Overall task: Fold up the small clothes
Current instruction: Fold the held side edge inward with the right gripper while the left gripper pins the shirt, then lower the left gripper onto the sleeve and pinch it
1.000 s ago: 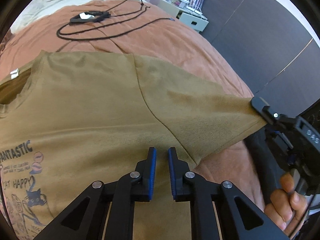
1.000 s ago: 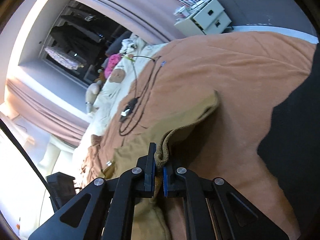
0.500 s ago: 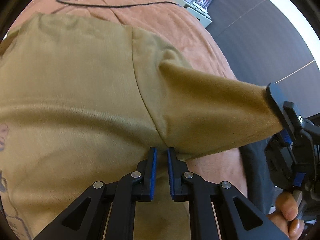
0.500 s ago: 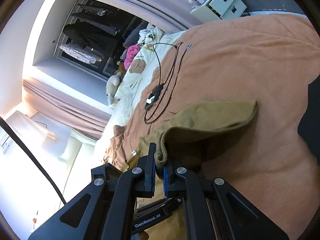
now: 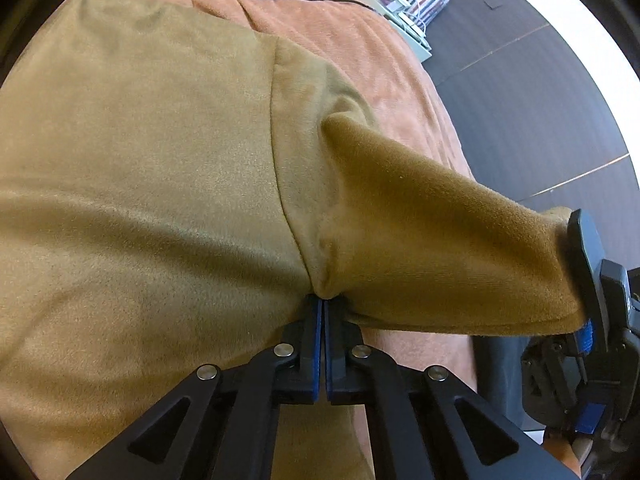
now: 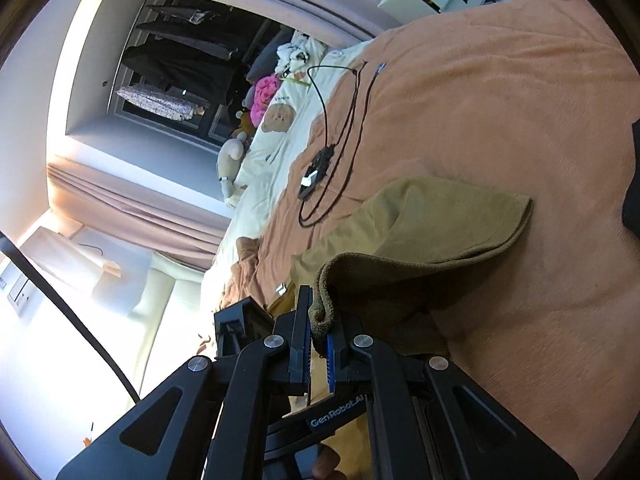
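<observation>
Tan shirt [image 5: 160,168] spread, sleeve lifted

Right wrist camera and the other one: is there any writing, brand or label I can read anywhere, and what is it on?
"GenRobot.AI" in white on the black body of the left gripper, seen low in the right wrist view.
Small lettering on the cream bedding above the bear picture: too blurred to read.
Left wrist view: no readable text on the tan shirt or on the right gripper.
</observation>
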The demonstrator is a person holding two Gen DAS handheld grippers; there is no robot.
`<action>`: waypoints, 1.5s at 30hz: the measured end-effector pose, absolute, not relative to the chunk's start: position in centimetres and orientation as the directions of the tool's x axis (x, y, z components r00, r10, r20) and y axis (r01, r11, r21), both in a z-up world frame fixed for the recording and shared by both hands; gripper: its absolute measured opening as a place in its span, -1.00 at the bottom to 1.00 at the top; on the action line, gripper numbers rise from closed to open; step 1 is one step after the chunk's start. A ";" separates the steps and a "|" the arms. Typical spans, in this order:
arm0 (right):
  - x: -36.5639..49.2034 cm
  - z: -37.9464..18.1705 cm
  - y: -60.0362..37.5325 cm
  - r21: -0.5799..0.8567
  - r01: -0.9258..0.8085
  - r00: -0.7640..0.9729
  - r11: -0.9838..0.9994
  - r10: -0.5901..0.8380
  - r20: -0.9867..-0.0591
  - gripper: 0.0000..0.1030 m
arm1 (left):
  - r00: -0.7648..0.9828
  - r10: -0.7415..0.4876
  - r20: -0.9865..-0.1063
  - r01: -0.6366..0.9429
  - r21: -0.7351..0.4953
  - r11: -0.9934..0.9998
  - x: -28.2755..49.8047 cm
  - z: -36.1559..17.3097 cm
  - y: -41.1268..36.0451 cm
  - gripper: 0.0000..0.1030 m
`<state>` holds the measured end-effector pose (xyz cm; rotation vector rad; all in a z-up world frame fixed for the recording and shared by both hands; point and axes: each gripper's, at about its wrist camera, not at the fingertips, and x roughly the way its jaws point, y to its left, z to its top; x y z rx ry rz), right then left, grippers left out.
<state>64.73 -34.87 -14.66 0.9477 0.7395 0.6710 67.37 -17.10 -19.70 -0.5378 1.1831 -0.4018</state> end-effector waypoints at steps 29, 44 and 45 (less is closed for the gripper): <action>67.5 -16.1 -28.2 0.821 -0.105 0.295 0.562 0.806 -0.514 -0.08 | 0.501 -0.337 -0.797 -0.116 -0.448 0.887 60.7 -10.1 -4.2 -0.98; 69.1 -12.4 -37.9 0.794 -0.009 0.503 0.608 0.689 -0.522 0.40 | 0.479 -0.352 -0.804 0.066 -0.367 0.928 63.5 -8.8 -12.6 -0.56; 69.1 -12.3 -38.3 0.792 0.002 0.516 0.611 0.678 -0.524 0.39 | 0.477 -0.356 -0.804 0.080 -0.363 0.928 63.7 -8.9 -13.3 -0.54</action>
